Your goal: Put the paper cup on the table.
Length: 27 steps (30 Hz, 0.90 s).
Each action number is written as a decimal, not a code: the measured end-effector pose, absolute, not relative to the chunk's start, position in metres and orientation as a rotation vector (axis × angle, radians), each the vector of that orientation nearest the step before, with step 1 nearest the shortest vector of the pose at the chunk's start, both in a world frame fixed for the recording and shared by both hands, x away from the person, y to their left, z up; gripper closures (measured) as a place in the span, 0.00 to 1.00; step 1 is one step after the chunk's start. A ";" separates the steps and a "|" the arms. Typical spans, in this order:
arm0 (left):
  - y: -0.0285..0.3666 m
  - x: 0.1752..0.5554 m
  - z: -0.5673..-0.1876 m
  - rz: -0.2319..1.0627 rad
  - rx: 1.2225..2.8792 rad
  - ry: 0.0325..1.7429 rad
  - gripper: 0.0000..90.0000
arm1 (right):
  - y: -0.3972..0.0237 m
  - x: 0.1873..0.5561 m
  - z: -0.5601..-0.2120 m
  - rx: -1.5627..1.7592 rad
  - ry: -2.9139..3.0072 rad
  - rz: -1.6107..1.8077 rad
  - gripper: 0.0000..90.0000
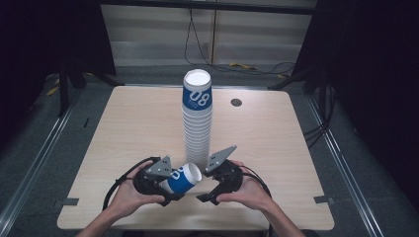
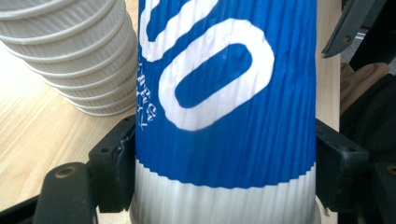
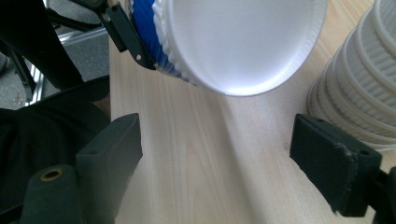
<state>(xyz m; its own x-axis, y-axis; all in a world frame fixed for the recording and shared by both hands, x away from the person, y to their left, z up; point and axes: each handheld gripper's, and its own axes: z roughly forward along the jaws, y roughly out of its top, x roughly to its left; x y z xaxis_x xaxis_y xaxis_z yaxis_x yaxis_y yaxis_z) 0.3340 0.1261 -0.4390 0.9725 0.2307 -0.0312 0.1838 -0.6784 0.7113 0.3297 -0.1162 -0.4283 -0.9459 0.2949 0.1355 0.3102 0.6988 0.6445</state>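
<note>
A blue and white paper cup (image 1: 182, 178) lies on its side in my left gripper (image 1: 170, 190), whose black jaws press on both flanks of the cup (image 2: 224, 116). Its open mouth faces my right gripper (image 1: 206, 193). That gripper's jaws stand wide apart over bare wood, and the cup's white mouth (image 3: 243, 42) sits just beyond them. A tall stack of upside-down cups (image 1: 197, 118) rises at the table's middle, right behind both grippers.
The light wooden table (image 1: 123, 128) has a small round cable hole (image 1: 236, 102) at the back right. The foot of the cup stack (image 3: 359, 88) stands close beside my right gripper's right jaw. Dark floor and cables lie beyond the far edge.
</note>
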 end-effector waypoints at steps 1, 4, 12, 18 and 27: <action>0.125 0.335 -0.440 0.086 2.351 0.290 0.25 | -0.116 0.330 -0.428 -0.505 -2.888 -1.078 0.18; 0.122 0.341 -0.441 0.097 2.409 0.282 0.25 | -0.115 0.331 -0.427 -0.508 -2.907 -1.050 0.18; 0.105 0.342 -0.442 0.134 2.499 0.211 0.25 | -0.109 0.331 -0.433 -0.487 -2.990 -0.959 0.19; 0.099 0.336 -0.447 0.144 2.552 0.144 0.25 | -0.108 0.329 -0.436 -0.474 -2.994 -0.927 0.23; 0.091 0.326 -0.453 0.100 2.582 0.097 0.25 | -0.105 0.329 -0.439 -0.429 -2.984 -0.856 0.18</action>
<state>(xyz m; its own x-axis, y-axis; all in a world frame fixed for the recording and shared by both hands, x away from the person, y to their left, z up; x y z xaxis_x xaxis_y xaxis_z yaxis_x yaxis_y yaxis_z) 0.3264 0.0909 -0.4526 0.9946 0.0899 0.0514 0.0492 -0.8470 0.5293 0.3294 -0.1054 -0.4387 -0.9625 0.2587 0.0822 0.2629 0.8132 0.5192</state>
